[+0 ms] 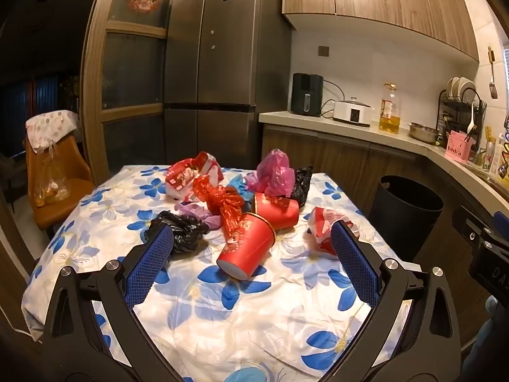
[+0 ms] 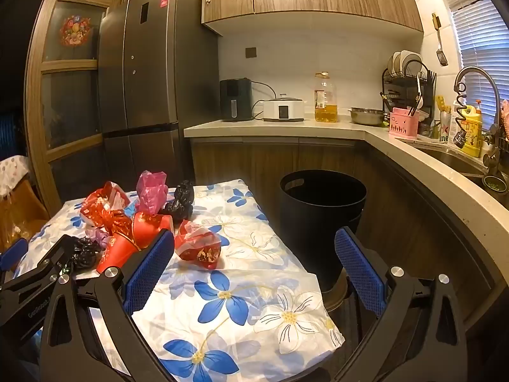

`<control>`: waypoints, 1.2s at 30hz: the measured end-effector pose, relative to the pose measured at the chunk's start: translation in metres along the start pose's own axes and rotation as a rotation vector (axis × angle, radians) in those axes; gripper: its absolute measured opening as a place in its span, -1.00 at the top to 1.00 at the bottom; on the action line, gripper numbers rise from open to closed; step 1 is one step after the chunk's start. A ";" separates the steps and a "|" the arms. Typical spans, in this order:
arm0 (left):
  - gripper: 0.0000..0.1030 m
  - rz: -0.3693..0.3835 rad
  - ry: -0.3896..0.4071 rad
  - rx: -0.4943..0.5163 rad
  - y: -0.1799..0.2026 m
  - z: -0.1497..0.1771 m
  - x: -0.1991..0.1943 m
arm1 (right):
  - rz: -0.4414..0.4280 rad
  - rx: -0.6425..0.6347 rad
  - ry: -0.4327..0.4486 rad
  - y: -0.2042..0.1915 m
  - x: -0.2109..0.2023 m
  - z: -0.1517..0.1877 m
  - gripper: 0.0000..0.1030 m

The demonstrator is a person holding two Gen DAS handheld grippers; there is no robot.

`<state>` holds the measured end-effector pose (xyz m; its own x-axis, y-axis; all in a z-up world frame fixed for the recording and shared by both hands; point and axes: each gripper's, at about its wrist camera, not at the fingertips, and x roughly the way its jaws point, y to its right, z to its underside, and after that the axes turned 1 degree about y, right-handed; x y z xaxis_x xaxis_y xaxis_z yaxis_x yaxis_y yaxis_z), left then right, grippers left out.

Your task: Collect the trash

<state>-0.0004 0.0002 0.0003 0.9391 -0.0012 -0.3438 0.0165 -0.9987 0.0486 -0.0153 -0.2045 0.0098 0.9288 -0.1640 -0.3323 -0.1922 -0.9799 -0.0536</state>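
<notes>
Left wrist: red cup (image 1: 246, 248) lies between spread fingers (image 1: 149, 270).

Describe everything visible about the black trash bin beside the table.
The black trash bin is a round, smooth bucket, plastic by the look of it, tapering toward its base, with a cut-out handle slot near the rim. It stands upright on the floor between the floral-clothed table and the wooden lower cabinets, open-topped with no lid. Its inside is too dark to tell whether anything is in it. Neither gripper touches it.
</notes>
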 end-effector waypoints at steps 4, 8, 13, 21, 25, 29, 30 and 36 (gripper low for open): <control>-0.90 0.001 0.004 0.002 0.000 0.000 0.000 | 0.002 -0.006 -0.008 0.000 0.001 0.000 -0.90; -0.89 0.000 0.003 0.003 0.000 0.000 0.000 | 0.003 -0.004 -0.007 0.000 0.002 -0.001 -0.90; -0.90 0.000 0.002 0.003 0.000 0.000 0.000 | 0.005 -0.007 -0.004 0.000 0.000 0.001 -0.90; -0.90 -0.003 0.003 0.003 0.000 0.000 0.000 | 0.006 -0.002 -0.003 0.002 0.002 -0.002 -0.90; -0.90 -0.003 0.002 0.003 0.000 0.000 0.000 | 0.008 0.000 -0.004 0.002 0.003 0.000 -0.90; -0.90 -0.003 0.002 0.002 0.000 0.000 0.000 | 0.007 0.001 -0.002 0.002 0.002 0.000 -0.90; -0.90 -0.004 0.003 0.002 0.000 0.000 0.000 | 0.007 0.002 -0.002 0.002 0.003 0.000 -0.90; -0.89 -0.004 0.003 0.002 0.000 0.000 0.000 | 0.009 0.004 0.004 0.004 0.000 -0.001 -0.90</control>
<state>-0.0008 -0.0001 0.0006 0.9400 0.0026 -0.3411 0.0191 -0.9988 0.0451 -0.0160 -0.2081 0.0110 0.9282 -0.1732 -0.3293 -0.2018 -0.9779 -0.0543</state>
